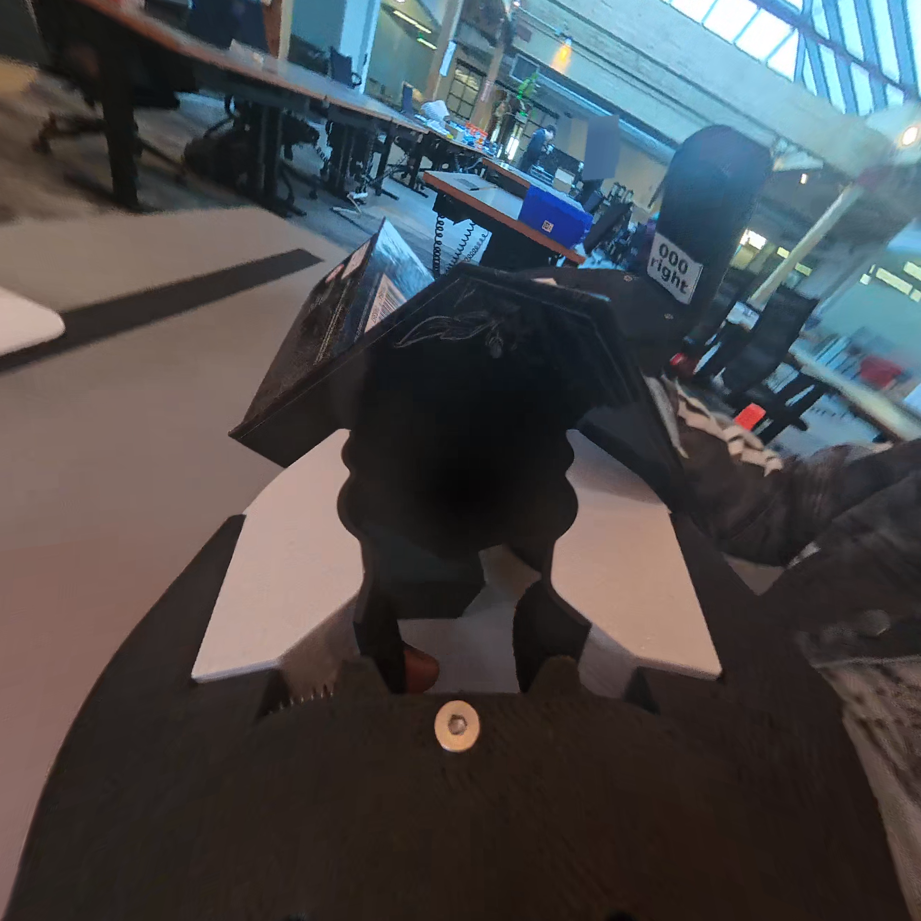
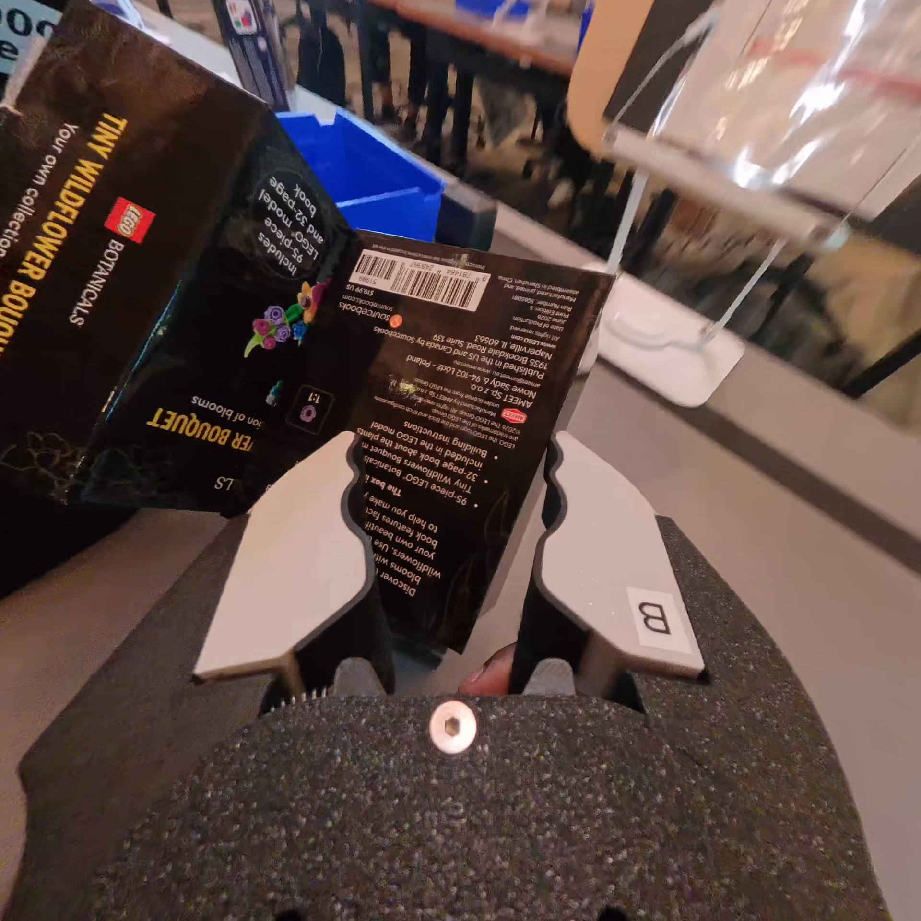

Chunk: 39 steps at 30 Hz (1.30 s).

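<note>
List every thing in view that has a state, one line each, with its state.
Left gripper: closed on a black box, which fills the gap between its fingers.
Right gripper: closed on the black flap, pads at both its edges.
Black box: lifted off the grey table, tilted, open.
Black flap: swung out from the box.
Blue bin: open-topped, behind the box.
Clear stand: upright on the table.

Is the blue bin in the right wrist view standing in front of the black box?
No, the blue bin stands behind the black box, which partly covers it.
</note>
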Tool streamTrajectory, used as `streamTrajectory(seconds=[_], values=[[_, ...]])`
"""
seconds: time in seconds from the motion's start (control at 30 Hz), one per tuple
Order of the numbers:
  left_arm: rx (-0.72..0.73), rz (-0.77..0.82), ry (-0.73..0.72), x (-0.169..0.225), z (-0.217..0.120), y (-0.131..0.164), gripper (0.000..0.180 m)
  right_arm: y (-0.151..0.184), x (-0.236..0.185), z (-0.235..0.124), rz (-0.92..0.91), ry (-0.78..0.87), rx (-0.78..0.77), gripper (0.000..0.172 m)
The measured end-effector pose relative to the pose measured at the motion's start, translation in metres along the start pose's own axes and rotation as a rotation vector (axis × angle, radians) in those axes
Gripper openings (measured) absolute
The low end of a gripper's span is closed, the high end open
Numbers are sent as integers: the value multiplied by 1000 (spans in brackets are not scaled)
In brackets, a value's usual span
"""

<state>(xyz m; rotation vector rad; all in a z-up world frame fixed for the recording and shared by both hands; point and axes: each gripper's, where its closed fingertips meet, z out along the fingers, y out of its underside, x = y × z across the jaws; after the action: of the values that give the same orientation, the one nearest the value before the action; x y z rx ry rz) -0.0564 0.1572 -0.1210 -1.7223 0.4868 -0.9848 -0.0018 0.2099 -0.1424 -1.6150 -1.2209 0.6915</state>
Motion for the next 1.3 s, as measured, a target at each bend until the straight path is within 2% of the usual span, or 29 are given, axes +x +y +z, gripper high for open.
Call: streamTrajectory(seconds=[0.17,0.23,0.3,0.43,0.6,0.93,1.07,1.17,1.3], values=[[-83,242,-14,-5,0,12,76,-1,4,-1,-188,65,147,63],[-102,291,-18,-3,0,17,75,3,3,-3,-227,70,180,61],[-80,336,-31,0,-1,15,63,4,1,-6,-247,73,229,59],[-99,433,-46,9,1,17,63,18,-6,-7,-275,61,243,58],[-121,357,1,14,4,28,64,33,-9,-12,-301,39,219,51],[-56,184,23,13,-4,39,66,43,-20,-22,-253,-131,161,54],[-22,219,30,16,-3,37,68,38,-20,-25,-218,-193,122,60],[-33,255,110,26,3,40,67,31,-22,-23,-224,-220,100,66],[-87,284,247,43,8,50,50,43,-24,-15,-234,-218,-9,74]])
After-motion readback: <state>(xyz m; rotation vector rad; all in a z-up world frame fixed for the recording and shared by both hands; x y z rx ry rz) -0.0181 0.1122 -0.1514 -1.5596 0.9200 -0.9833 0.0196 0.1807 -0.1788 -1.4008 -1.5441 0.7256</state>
